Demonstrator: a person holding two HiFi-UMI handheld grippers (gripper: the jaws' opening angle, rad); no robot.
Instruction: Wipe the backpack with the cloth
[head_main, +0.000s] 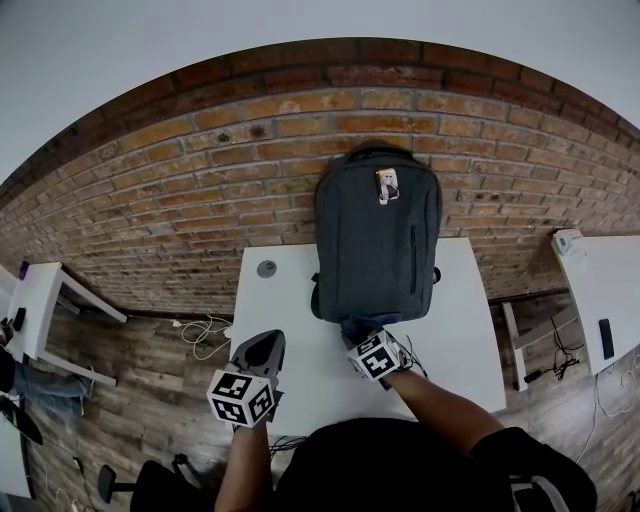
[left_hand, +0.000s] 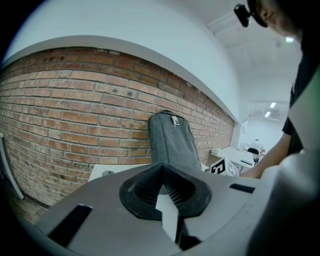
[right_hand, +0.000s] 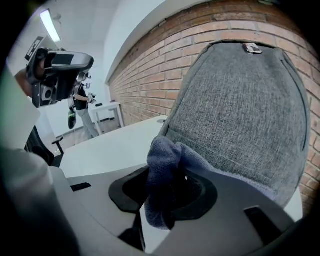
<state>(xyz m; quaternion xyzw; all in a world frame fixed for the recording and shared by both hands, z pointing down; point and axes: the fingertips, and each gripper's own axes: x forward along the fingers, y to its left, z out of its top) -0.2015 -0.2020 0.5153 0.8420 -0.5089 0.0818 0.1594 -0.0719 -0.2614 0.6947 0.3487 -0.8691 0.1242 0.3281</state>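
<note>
A grey backpack (head_main: 375, 240) stands upright on the white table (head_main: 460, 330), its back against the brick wall. It also shows in the left gripper view as the backpack (left_hand: 172, 142), and it fills the right gripper view as the backpack (right_hand: 245, 105). My right gripper (head_main: 362, 335) is shut on a blue-grey cloth (right_hand: 162, 165), bunched between the jaws and held close to the backpack's lower front. The cloth (head_main: 356, 326) peeks out at the bag's base. My left gripper (head_main: 262, 350) hovers over the table's front left with its jaws together and nothing in them.
A round cable grommet (head_main: 266, 268) sits in the table's back left corner. The brick wall (head_main: 200, 170) runs behind the table. Another white table (head_main: 610, 290) stands at the right and a small one (head_main: 35, 300) at the left. Cables (head_main: 200, 328) lie on the wooden floor.
</note>
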